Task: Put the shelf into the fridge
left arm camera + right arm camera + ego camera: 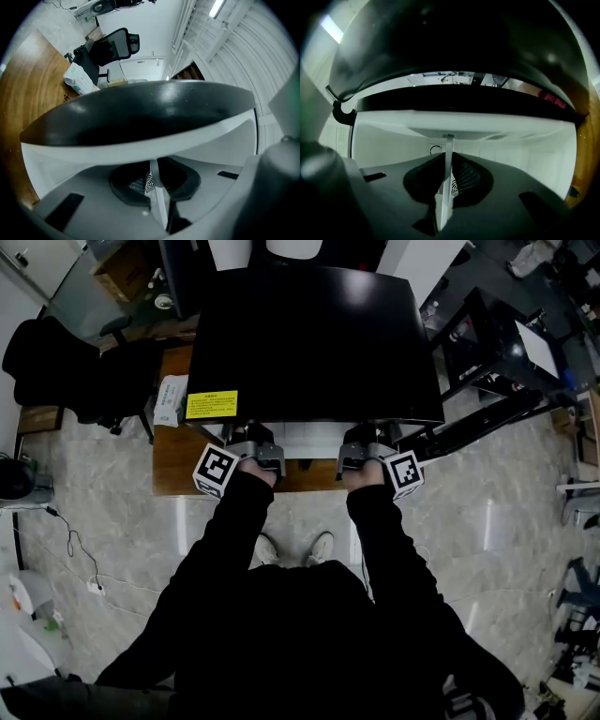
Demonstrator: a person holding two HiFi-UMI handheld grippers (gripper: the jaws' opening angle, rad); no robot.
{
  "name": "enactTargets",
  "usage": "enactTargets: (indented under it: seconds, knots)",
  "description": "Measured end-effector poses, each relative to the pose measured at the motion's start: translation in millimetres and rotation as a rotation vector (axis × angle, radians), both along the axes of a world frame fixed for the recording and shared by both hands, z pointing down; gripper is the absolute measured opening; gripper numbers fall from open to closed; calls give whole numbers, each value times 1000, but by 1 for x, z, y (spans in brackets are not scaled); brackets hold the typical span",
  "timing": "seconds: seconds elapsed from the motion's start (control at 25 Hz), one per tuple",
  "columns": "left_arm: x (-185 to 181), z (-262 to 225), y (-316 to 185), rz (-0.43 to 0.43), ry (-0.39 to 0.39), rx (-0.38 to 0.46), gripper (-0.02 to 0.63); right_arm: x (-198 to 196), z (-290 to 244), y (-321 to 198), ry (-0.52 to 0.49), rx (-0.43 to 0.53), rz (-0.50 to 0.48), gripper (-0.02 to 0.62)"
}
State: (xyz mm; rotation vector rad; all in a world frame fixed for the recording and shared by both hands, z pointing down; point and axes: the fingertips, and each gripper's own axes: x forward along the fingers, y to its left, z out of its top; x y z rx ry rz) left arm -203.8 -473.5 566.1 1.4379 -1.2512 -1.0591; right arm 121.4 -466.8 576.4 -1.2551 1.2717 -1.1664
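While L hand-held gripper [253,444] & R hand-held gripper [367,444] pinch shelf [446,197], fridge [309,334] yellow label [211,405] illegible

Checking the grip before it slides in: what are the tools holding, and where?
Both the left tool and right tool are shut on the white shelf, each pinching its near edge, one on each side.
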Motion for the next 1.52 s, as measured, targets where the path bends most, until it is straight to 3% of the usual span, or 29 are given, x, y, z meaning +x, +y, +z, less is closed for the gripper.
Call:
enactTargets:
  seconds: [0.48,0.6,0.72,0.96,1.04,1.12,1.24,1.4,1.52]
  knots:
    - [2,-5,7,8,-62,15,54,0,-7,1,43,-19,-18,35]
    - [6,-8,24,21,-68,25,67,-2,-12,14,58,-11,-36,91]
    - [10,-11,42,43,-100,43,84,-3,-11,32,77,-5,-56,94]
    - [9,-3,94,97,-204,22,84,-14,-8,78,148,-11,-146,22]
    - [16,-11,114,152,-264,70,79,-25,-10,95,201,-3,-210,8]
    - [25,-18,134,214,-354,121,28,-37,-14,112,268,9,-278,6]
    - [35,-32,164,302,-499,194,6,-58,-23,135,364,51,-412,6]
    - [55,-60,204,424,-759,306,6,-87,-51,167,467,179,-560,3]
    - [72,-79,232,492,-938,387,6,-107,-77,197,609,276,-653,3]
